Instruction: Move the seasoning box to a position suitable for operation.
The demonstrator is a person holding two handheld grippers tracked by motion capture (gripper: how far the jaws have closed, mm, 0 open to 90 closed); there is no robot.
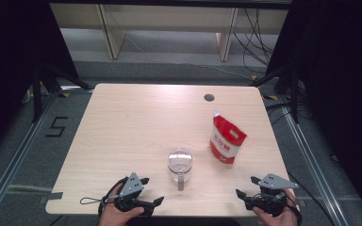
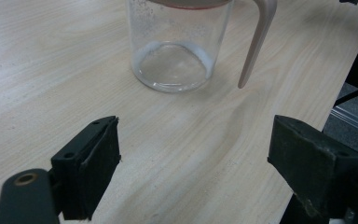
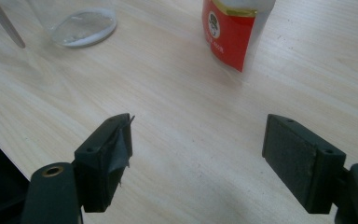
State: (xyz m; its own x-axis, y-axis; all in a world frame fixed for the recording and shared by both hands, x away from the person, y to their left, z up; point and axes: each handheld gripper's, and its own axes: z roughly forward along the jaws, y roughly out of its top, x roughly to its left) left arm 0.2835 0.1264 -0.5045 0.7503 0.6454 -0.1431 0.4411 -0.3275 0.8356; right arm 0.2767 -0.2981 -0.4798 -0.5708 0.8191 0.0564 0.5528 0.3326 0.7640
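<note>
Nearest the high camera, two hands come in over the table's near edge, each with a two-jaw gripper. Between them and a little farther in stands a clear glass jug (image 1: 179,163), upright on the wooden table (image 1: 136,122), its pale handle (image 1: 180,181) pointing back toward the near edge. From the left gripper view the jug's (image 2: 175,51) round base shows a thin white residue along its inner rim, and its handle (image 2: 256,42) hangs free, the tip just above the tabletop.

To the jug's right and a little farther back, a red and white spouted pouch (image 1: 226,139) stands upright, tilted slightly, its white spout at the top left corner. Jug and pouch are near each other but apart. The right gripper view shows the pouch's (image 3: 233,32) red lower part and the jug's base (image 3: 84,22) beyond it to the left.

The left gripper (image 1: 146,197) sits at the near edge, left of the jug, its jaws spread wide with bare wood between them; it touches neither jug nor pouch. The right gripper (image 1: 245,186) sits near the table's right front corner, well short of the pouch, jaws likewise wide apart and empty. A grey three-cornered plate rides on each gripper.

Farther out, a dark round grommet hole (image 1: 209,98) lies near the table's far edge.
</note>
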